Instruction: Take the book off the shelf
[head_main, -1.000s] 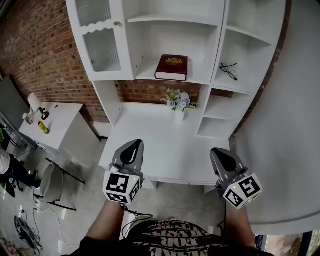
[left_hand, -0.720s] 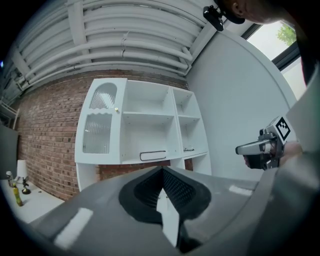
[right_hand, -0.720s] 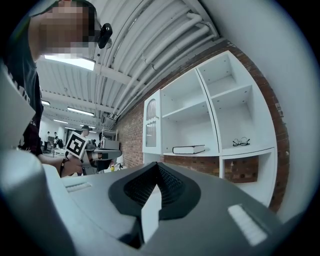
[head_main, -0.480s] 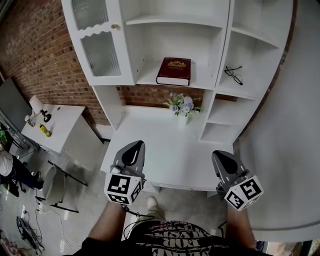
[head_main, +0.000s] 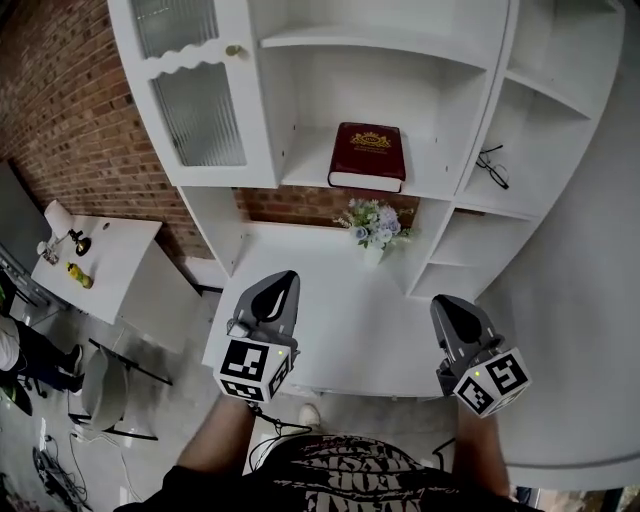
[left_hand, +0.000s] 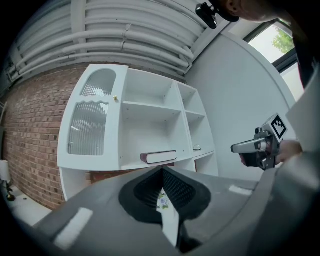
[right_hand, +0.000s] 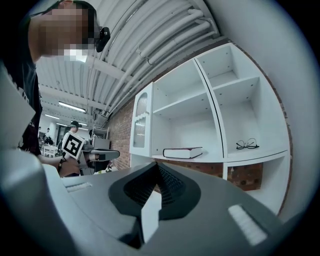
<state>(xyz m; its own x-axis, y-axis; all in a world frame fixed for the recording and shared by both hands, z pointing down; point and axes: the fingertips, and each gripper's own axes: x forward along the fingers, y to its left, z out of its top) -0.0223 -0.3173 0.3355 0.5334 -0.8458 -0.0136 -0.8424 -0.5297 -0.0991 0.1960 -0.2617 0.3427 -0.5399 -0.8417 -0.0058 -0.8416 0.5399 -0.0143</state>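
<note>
While the dark red book (head_main: 369, 155) lies flat on the middle shelf (head_main: 306, 170) of the white cabinet, spine towards the room, the task has not got beyond the approach: nothing touches the book, and the whole of the lift-off remains to be done. A pair of spectacles (head_main: 493, 166) rests on the neighbouring shelf to the right, a small vase of flowers (head_main: 374, 225) stands on the desk top (head_main: 320, 300) just below the book, and a ribbed glass door (head_main: 195, 110) closes the compartment to the left. Both tools are held level over the near part of the desk, well short of the shelf and lower than it. The left gripper (head_main: 288, 280) has its jaws brought together at the tip with nothing caught between them — its own view shows only the vase through the slit behind the tip, and the book far beyond. The right gripper (head_main: 443, 302) is likewise closed and empty, aimed roughly at the book's compartment. By the look of it, either tool would have to part its jaws and travel up and forward to the book's near edge before any grasp could begin.
</note>
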